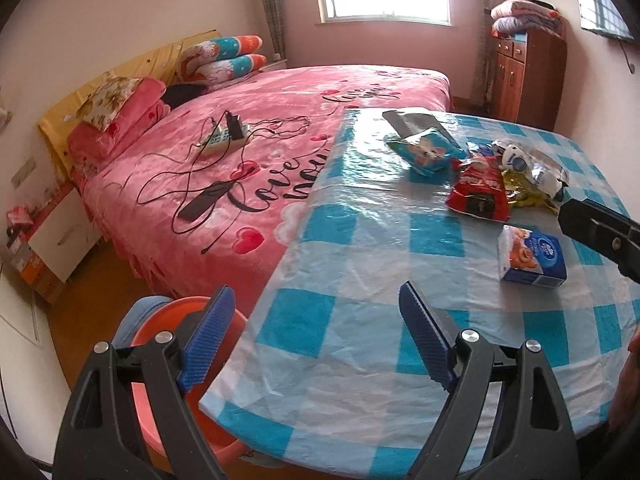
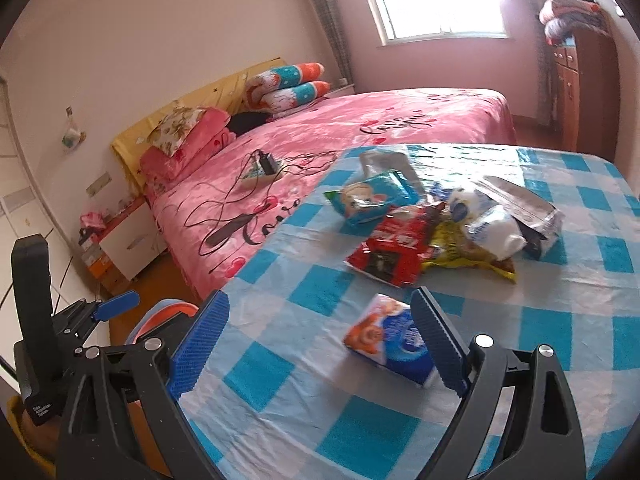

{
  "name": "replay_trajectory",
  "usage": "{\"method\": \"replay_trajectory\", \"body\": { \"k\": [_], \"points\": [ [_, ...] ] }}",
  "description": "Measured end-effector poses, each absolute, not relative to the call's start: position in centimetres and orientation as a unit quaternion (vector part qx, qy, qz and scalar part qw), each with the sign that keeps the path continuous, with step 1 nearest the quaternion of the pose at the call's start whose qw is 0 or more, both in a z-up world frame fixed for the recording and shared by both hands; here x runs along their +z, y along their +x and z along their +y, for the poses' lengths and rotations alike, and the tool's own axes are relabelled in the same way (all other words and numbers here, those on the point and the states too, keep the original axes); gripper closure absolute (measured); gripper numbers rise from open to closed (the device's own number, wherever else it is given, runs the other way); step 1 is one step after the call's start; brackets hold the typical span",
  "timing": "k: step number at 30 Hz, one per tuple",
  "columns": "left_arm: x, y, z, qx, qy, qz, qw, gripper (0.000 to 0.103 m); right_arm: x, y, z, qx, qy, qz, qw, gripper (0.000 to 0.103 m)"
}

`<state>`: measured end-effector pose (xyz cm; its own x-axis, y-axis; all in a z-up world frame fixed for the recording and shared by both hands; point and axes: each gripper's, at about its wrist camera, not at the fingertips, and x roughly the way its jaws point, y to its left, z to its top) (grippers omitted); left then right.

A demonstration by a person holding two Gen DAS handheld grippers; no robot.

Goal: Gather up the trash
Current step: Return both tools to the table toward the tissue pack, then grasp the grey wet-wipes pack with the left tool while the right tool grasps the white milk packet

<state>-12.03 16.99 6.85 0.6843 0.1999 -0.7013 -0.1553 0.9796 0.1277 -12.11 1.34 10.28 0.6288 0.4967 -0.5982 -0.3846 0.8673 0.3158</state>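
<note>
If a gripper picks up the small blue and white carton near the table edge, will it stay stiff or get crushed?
The small carton has flat faces and sharp corners, so it probably keeps its shape under a light grip. It looks like thin card, so a hard squeeze may dent it. Lying flat on the glossy table cover, it would likely slide, not roll.

Left gripper [image 1: 316, 336] hangs wide apart over the near edge of the table [image 1: 360, 280] — nothing between its blue fingers [image 1: 426, 340].

On the blue-and-white checked cloth, a small blue and white carton [image 1: 530, 257] lies by itself, nearer than a heap of wrappers: a red packet [image 1: 478, 194], a yellow one [image 1: 528, 194], a silver and white bag [image 1: 534, 164] and a teal packet [image 1: 430, 152]. The other gripper [image 1: 600, 232] enters from the right edge, just beside the carton. An orange basin [image 1: 192, 360] sits below the table's left edge — behind it a pink bed [image 1: 280, 128] with a power strip [image 1: 222, 140] and tangled cables.
</note>
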Motion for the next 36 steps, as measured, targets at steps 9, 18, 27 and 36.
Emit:
{"method": "replay_trajectory", "body": {
  "k": [9, 18, 27, 36],
  "points": [
    [7.7, -9.9, 14.5, 0.051, 0.019, 0.389, 0.920, 0.018, 9.9, -10.8, -4.3, 0.203, 0.119, 0.358, 0.904, 0.012],
    [9.0, -2.0, 12.0, -0.045, 0.007, 0.393, 0.919, 0.018, 9.9, -6.5, -11.0, 0.148, 0.138, 0.390, 0.898, 0.012],
    [8.3, 11.3, 10.7, -0.070, -0.051, 0.449, 0.889, 0.018, 9.1, -0.1, -14.5, 0.130, 0.138, 0.421, 0.887, 0.012],
    [5.3, 21.8, 10.3, -0.029, -0.081, 0.502, 0.860, 0.018, 7.1, 6.0, -13.7, 0.150, 0.108, 0.445, 0.876, 0.012]
  ]
}}
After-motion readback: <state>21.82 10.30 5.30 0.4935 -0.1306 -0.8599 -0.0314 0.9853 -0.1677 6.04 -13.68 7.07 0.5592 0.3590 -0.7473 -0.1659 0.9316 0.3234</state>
